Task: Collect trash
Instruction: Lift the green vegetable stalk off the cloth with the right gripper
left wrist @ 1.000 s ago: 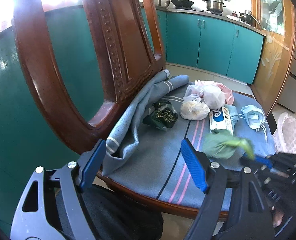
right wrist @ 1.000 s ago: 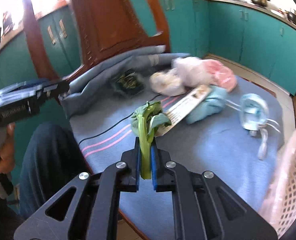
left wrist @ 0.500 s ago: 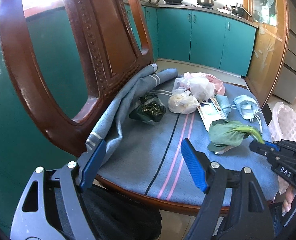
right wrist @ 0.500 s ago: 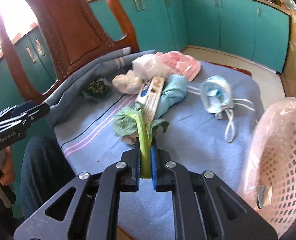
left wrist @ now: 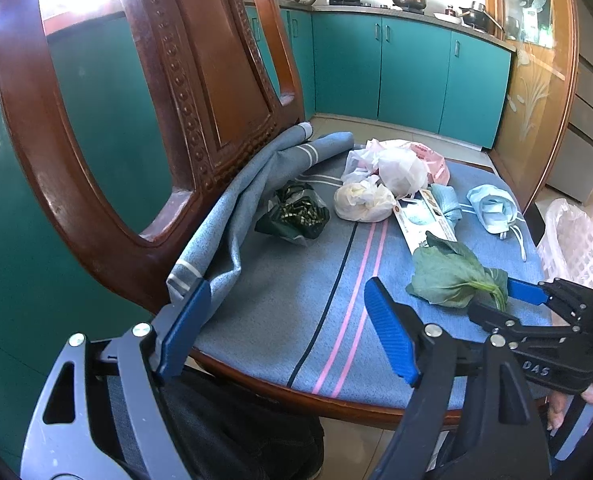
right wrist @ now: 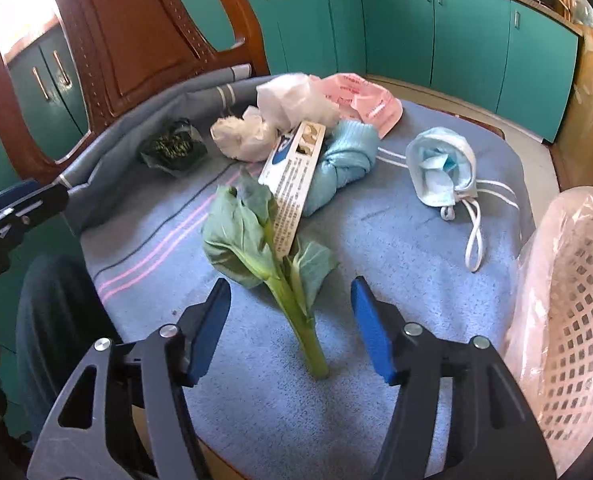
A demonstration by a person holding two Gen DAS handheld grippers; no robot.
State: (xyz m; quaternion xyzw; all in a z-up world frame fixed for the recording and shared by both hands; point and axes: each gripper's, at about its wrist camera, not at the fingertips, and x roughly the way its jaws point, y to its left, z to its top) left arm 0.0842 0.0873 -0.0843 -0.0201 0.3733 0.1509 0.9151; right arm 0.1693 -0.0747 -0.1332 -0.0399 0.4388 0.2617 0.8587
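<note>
With the right tongs (right wrist: 290, 330) just sprung apart around the leafy green stalk (right wrist: 274, 264) lying loose on the chair's blue cloth (right wrist: 376, 280), and the left tongs (left wrist: 286, 330) agape and empty, the stalk needs re-gripping low before it goes right into the lined basket (right wrist: 568, 320).

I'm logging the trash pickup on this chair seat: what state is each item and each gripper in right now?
Leafy green stalk: lying on the seat, between the open jaws, not gripped.
Right gripper: open, jaws just opened.
Left gripper: open, empty.
Face mask: crumpled, straps loose.
Light blue cloth: knotted.
Printed card: flat, leaning on the cloth.
White plastic bags: scrunched.
Dark bag: crumpled.
White basket: lined with a plastic bag.
</note>
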